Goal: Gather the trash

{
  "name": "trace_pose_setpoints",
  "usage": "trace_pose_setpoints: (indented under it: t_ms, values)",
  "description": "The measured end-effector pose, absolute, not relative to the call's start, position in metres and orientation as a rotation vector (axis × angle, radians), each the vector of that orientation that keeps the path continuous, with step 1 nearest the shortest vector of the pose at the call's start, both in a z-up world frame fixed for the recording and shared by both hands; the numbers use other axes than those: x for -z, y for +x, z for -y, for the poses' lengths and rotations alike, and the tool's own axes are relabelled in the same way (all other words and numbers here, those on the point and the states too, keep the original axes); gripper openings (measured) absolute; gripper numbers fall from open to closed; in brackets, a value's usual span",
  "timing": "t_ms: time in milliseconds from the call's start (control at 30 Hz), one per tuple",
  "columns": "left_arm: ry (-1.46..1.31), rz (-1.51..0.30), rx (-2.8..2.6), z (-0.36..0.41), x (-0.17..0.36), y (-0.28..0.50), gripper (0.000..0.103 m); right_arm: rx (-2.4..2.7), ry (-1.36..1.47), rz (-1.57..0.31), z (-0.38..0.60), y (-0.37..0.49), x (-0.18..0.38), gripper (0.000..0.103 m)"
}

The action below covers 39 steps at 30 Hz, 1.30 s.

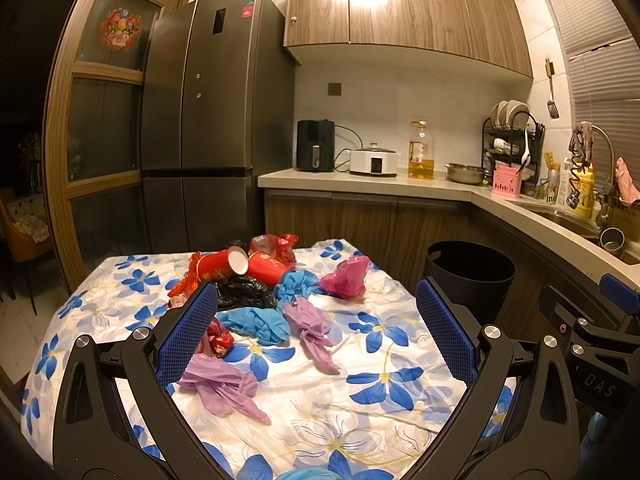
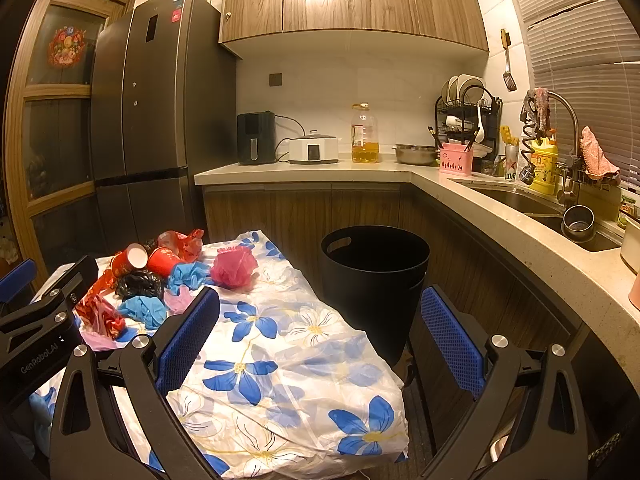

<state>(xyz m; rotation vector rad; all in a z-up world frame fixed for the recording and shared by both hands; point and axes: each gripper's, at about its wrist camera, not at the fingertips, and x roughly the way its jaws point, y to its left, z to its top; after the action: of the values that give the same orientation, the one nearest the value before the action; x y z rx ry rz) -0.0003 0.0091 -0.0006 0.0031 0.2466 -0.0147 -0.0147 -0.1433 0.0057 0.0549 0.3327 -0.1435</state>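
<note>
A pile of trash lies on the flowered tablecloth [image 1: 360, 412]: two red paper cups [image 1: 224, 266], a black plastic bag [image 1: 244, 294], blue gloves [image 1: 256, 322], purple gloves [image 1: 312, 326] [image 1: 220, 386], a pink bag [image 1: 346, 278] and red wrappers [image 1: 276, 246]. My left gripper [image 1: 316, 316] is open and empty, above the near part of the pile. My right gripper [image 2: 320, 320] is open and empty, over the table's right edge beside the black trash bin [image 2: 374, 276]. The pile also shows in the right wrist view [image 2: 160, 276].
The bin [image 1: 470, 276] stands on the floor between the table and the L-shaped counter [image 2: 400, 170]. A fridge [image 1: 200, 120] stands behind the table. The counter holds an air fryer, a cooker, an oil bottle, a dish rack and a sink [image 2: 520, 200].
</note>
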Motion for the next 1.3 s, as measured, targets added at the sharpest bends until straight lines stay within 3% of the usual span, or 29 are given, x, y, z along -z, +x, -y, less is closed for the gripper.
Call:
trace_pose_setpoints:
  t_ms: [1300]
  values:
    - [-0.001,-0.255,0.013,-0.0101,0.0071,-0.0017,0.098,0.143,0.053,-0.343,0.144,-0.0122,-0.0015,0.098]
